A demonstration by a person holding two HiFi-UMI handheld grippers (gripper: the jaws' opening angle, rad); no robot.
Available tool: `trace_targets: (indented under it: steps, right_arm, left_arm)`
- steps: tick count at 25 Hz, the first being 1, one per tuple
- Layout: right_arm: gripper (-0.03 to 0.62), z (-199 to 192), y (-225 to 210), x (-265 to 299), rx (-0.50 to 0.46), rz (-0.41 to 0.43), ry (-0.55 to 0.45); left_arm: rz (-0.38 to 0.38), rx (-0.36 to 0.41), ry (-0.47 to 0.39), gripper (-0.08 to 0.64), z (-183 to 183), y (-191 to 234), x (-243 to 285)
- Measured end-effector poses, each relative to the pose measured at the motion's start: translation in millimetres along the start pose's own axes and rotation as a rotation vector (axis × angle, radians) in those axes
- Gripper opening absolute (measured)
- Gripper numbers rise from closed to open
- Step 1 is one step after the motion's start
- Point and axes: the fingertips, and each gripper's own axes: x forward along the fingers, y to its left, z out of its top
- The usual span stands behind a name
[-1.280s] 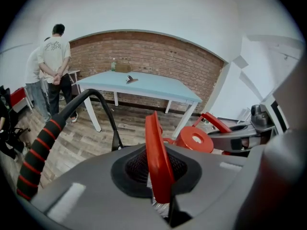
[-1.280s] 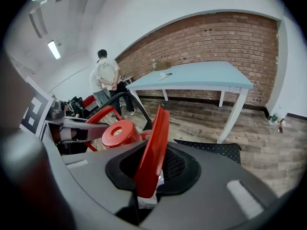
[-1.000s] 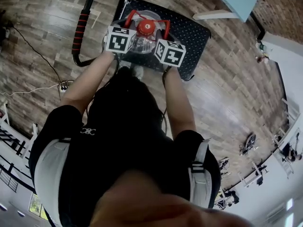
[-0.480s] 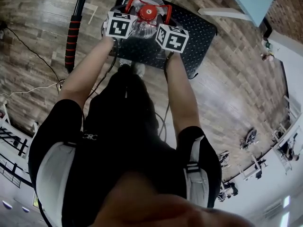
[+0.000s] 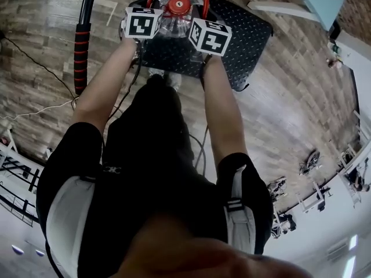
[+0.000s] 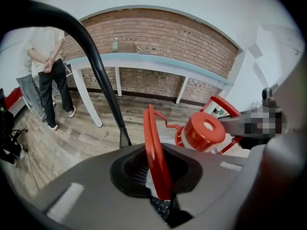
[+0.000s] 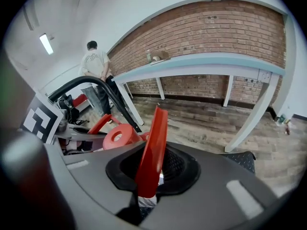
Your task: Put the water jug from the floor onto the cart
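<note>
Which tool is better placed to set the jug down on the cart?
Neither alone: left tool, jaws just opened slightly, and right tool, jaws just closed further, each clamp a red handle beside the cap, jug over the cart. Lower with both, I'd say.

Soft, even indoor light fills all three views, and a long white ceiling strip lamp [image 7: 46, 43] glows at the right gripper view's upper left. Fisheye distortion bows the red brick wall [image 6: 153, 37] into an arch, and black vignetting rings both gripper views. The water jug's red plastic handle [image 6: 154, 157] looks soft near the lens, and the person's head [image 5: 191, 253] is a blur.
</note>
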Motion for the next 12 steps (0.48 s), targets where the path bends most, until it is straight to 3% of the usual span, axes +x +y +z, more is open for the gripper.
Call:
trace_targets:
  steps: [3, 7, 12]
  right_arm:
    - [0.058, -3, -7, 0, 0.021, -0.026, -0.014]
    - [0.127, -12, -15, -4, 0.049, -0.049, -0.001]
    - [0.203, -11, -21, -26, 0.057, -0.104, -0.020]
  left_arm:
    - [-0.014, 0.017, -0.006, 0.086, 0, -2, -2]
    - [-0.040, 0.046, -0.010, 0.175, 1, -14, -9]
    - [-0.010, 0.041, -0.052, 0.184, 6, -15, -29]
